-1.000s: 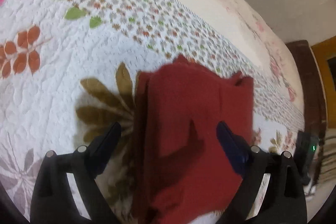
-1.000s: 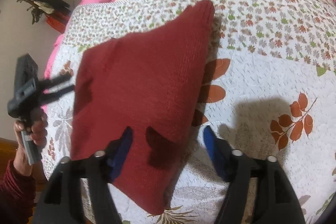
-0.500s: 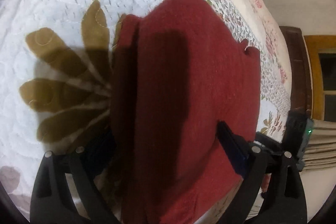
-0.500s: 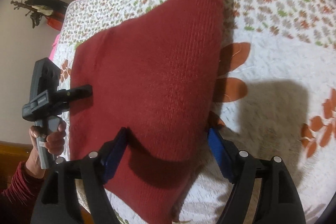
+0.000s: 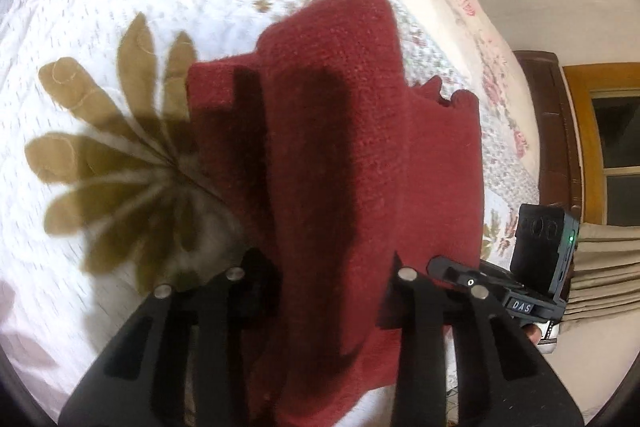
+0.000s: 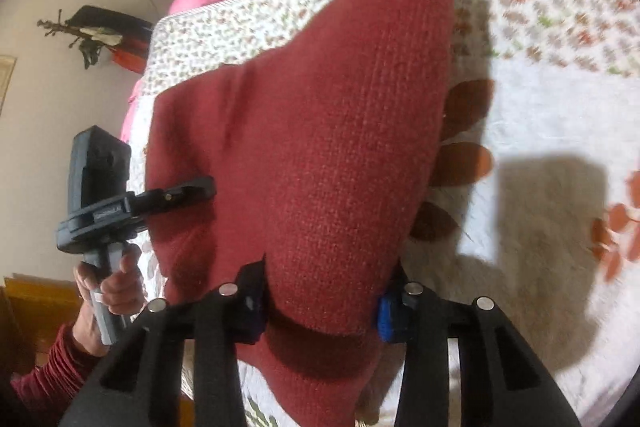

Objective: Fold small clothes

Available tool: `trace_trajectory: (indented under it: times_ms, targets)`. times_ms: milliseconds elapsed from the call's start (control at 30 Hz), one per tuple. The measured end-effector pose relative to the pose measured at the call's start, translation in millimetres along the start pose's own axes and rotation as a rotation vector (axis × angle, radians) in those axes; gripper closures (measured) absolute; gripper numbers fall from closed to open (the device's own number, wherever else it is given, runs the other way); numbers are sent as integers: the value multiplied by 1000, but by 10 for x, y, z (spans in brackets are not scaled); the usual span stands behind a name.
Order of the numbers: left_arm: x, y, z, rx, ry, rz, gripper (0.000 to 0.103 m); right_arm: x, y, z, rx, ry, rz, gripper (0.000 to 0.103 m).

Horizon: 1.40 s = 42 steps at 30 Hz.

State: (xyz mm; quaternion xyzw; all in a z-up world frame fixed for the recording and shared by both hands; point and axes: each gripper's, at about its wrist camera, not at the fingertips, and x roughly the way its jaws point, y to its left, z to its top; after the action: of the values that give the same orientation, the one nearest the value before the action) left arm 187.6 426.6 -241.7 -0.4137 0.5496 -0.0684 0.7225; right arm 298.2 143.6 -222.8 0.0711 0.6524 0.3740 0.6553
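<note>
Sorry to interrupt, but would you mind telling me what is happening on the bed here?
A person is folding a small red knit garment on a floral quilt, with a two-finger tool in each hand. The left tool and the right tool each have a thick bunch of the garment between their fingers, at different edges. The garment is already folded into layers.

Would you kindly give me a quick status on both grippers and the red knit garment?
Left gripper and right gripper each closed on red knit garment, at adjacent edges. Garment partly folded, lying on floral quilt. Nothing in the way.
</note>
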Motion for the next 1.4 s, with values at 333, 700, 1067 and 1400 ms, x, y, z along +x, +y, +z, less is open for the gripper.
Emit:
trace_trajectory:
  times_ms: [333,700,1067,1400]
  targets:
    - [202,-1284,-589,98,6,-74,70,-1338,-453,-589,-15,-50,20,62]
    - [1616,-2357,-1170,118,104,-73,70,-2142,-1799,-1194,108,-37,-80,62]
    - [2106,-2353,-1413,158,61,153,52,-1986,-2390,-1403,105,-23,-104,41]
    - [1648,-2580,-2177,315,-29,310,31,-1996,-2247,-2155,105,14,-101,28]
